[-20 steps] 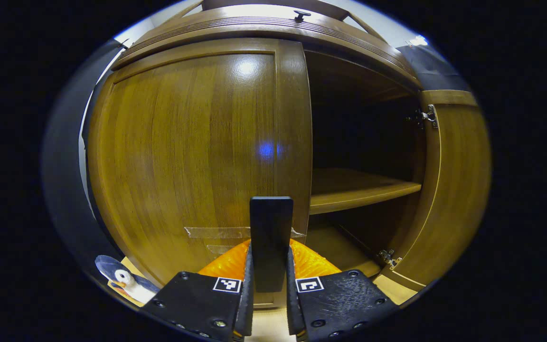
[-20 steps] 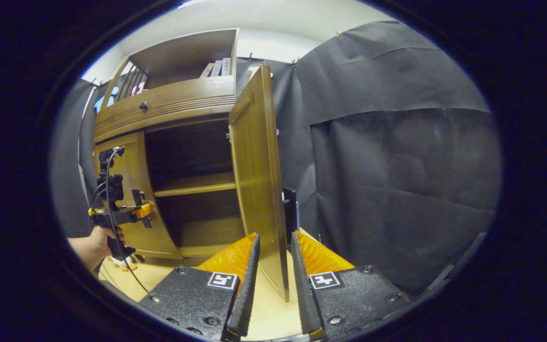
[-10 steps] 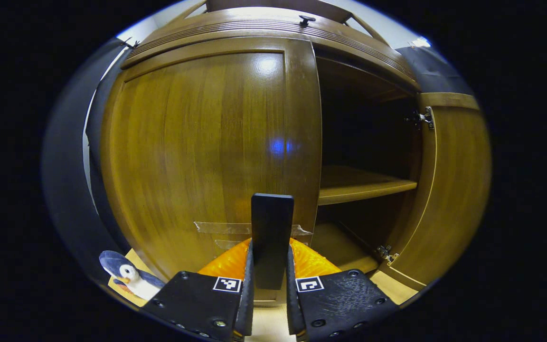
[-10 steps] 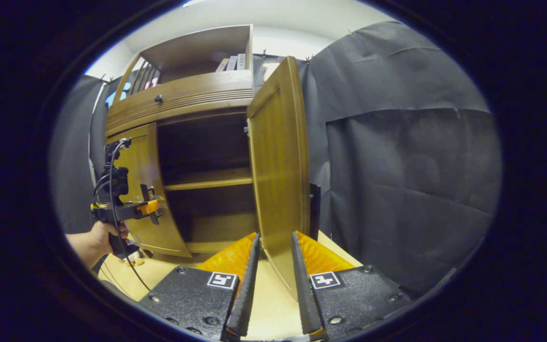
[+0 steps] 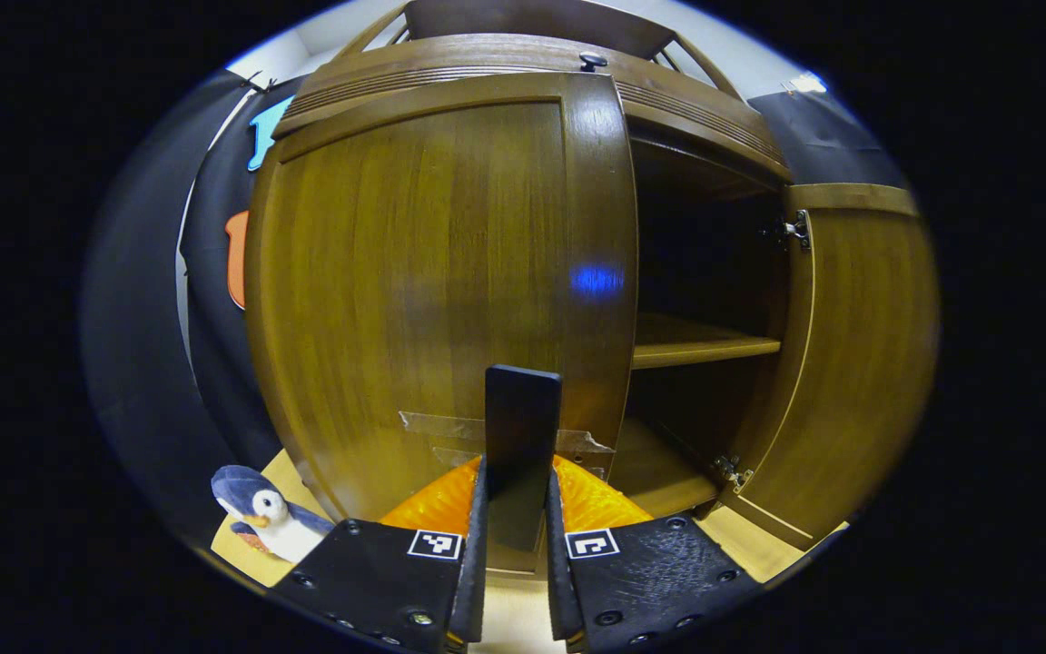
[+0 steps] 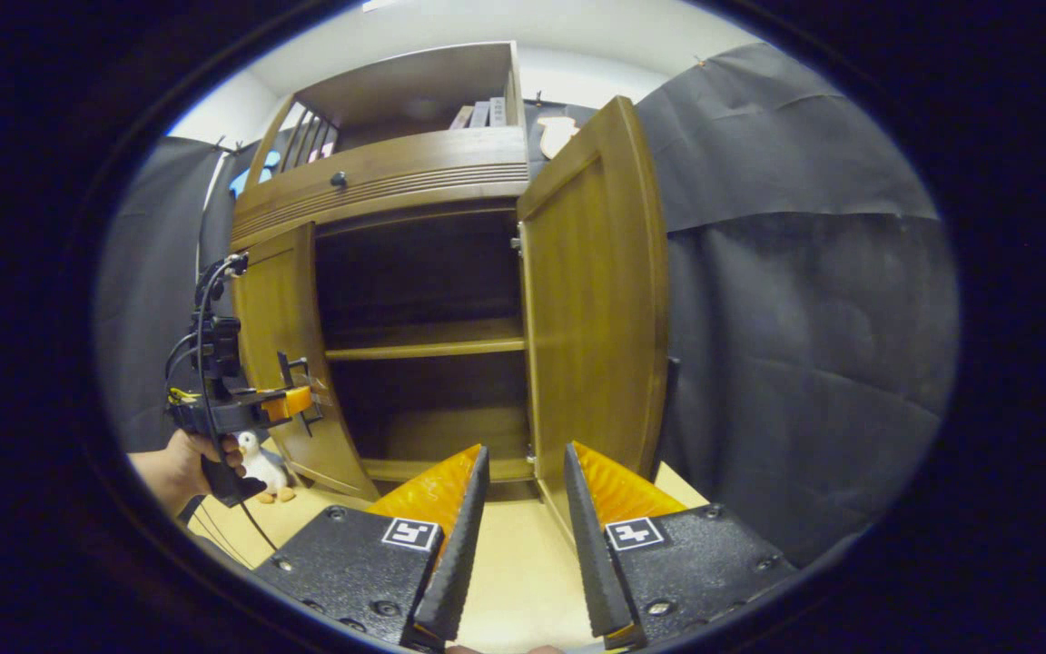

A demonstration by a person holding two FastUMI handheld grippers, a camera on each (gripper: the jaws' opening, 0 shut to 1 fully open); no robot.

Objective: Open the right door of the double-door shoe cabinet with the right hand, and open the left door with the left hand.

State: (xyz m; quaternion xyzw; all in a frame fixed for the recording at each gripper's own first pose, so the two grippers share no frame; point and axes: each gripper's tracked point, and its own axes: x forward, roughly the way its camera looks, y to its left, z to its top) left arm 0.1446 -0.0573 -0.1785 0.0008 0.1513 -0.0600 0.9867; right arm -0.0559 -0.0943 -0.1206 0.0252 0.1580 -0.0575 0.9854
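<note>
Right door's basically done, left one's only just started. Going left to right in the left gripper view: a little penguin plush (image 5: 264, 525) sits on the floor at about 8 o'clock, then the left door (image 5: 432, 300) takes up the middle, cracked open only a bit as far as I can judge. The left gripper (image 5: 516, 545) at 6 o'clock has its fingers pinching the dark handle (image 5: 521, 427) that sticks out near the door's free edge, just above a strip of tape (image 5: 450, 425). Past that at 3 o'clock there's the open cabinet with its shelf (image 5: 700, 343) and the right door (image 5: 859, 354) swung well out on its hinges.

In the right gripper view, at 9 o'clock a hand (image 6: 185, 459) holds the left gripper (image 6: 291, 400) level, pointing at the left door (image 6: 278, 363) and clamped on its handle. The cabinet interior (image 6: 423, 345) is at 12 o'clock, the right door (image 6: 596, 309) stands wide open at about 1 o'clock. The right gripper (image 6: 520, 509) at 6 o'clock has its fingers spread with nothing between them, just off the door's bottom edge, aimed at the cabinet.

What's left, I reckon: pull the left door out the rest of the way
</note>
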